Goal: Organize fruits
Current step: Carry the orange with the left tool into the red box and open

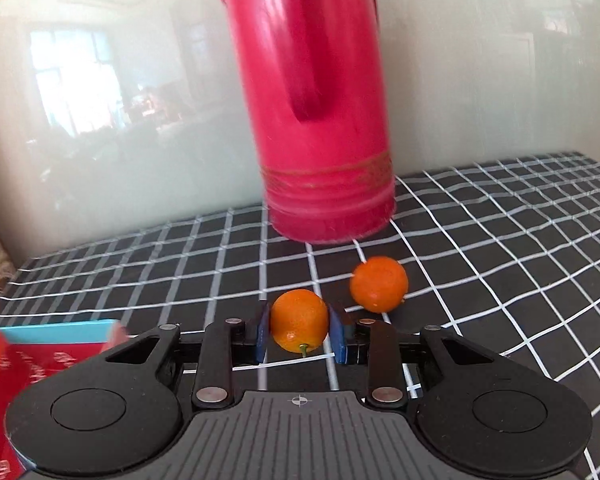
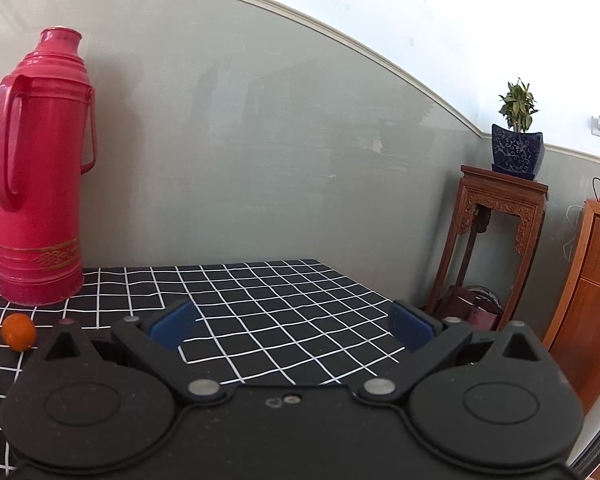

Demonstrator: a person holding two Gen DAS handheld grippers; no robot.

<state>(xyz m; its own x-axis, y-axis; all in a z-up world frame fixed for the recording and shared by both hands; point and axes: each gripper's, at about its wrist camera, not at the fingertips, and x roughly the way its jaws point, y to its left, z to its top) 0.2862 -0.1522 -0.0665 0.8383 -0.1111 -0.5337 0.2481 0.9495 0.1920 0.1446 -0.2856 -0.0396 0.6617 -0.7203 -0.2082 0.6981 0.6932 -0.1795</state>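
My left gripper point(image 1: 299, 330) is shut on a small orange mandarin point(image 1: 299, 320), stem end toward the camera, held between the blue pads just above the black checked tablecloth point(image 1: 140, 276). A second mandarin point(image 1: 379, 284) lies on the cloth a little ahead and to the right, near the base of a red thermos point(image 1: 316, 120). In the right wrist view, my right gripper point(image 2: 290, 328) is open and empty over the cloth point(image 2: 284, 300). A mandarin point(image 2: 18, 332) lies at its far left, in front of the thermos point(image 2: 36, 176).
A red and light-blue box point(image 1: 40, 352) sits at the left near my left gripper. The wall is right behind the thermos. The table's right edge drops off to a carved wooden stand point(image 2: 496, 248) with a potted plant point(image 2: 518, 136) and a wooden cabinet point(image 2: 592, 280).
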